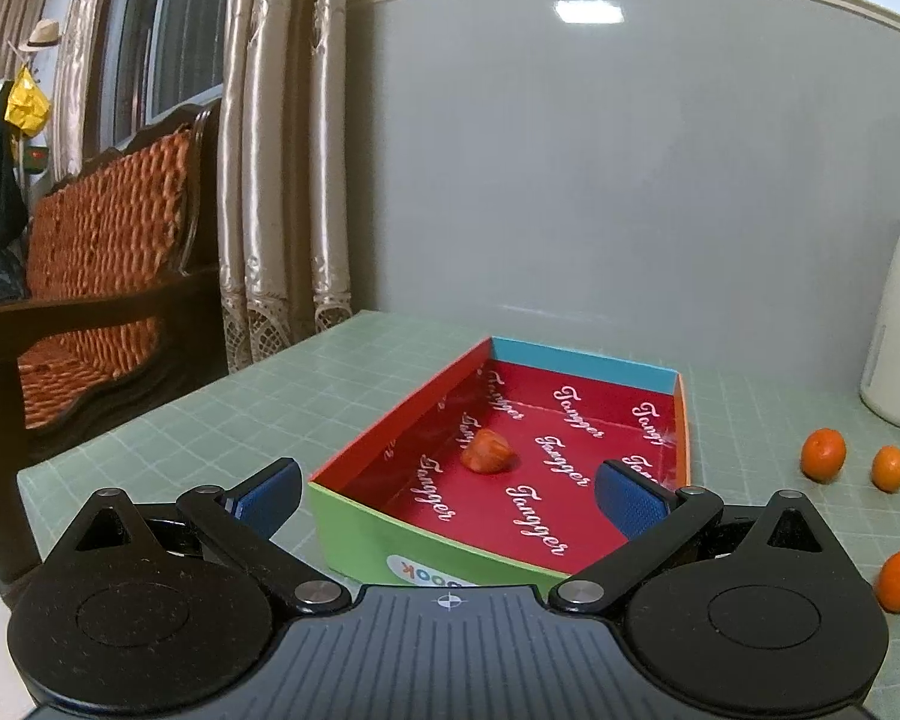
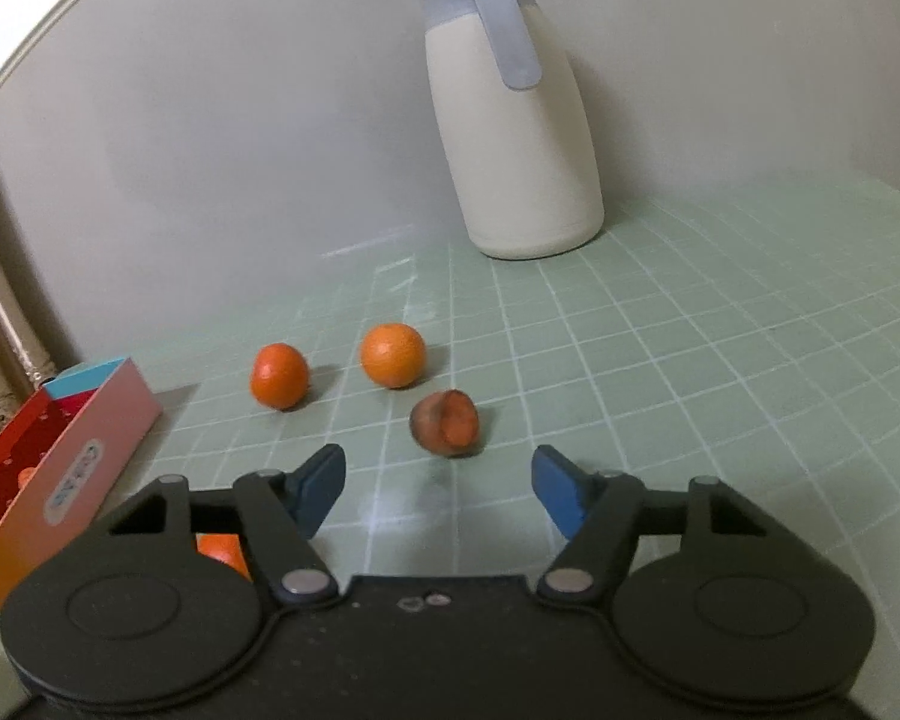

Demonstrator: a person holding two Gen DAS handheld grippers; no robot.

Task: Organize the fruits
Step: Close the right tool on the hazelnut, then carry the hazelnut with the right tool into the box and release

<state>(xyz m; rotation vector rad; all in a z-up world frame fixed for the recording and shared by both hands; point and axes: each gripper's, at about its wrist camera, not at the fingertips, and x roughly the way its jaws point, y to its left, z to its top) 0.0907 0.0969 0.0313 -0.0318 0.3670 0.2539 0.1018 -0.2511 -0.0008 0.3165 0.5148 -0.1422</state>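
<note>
left gripper (image 1: 447,498) fingers spread, right gripper (image 2: 438,495) likewise

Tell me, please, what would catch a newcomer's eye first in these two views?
Probably the bright red box printed with white script, sitting on the green grid mat with a single reddish fruit piece inside. Next come the loose oranges on the mat beside it, and the tall cream jug with a grey handle standing against the wall behind them.
</note>
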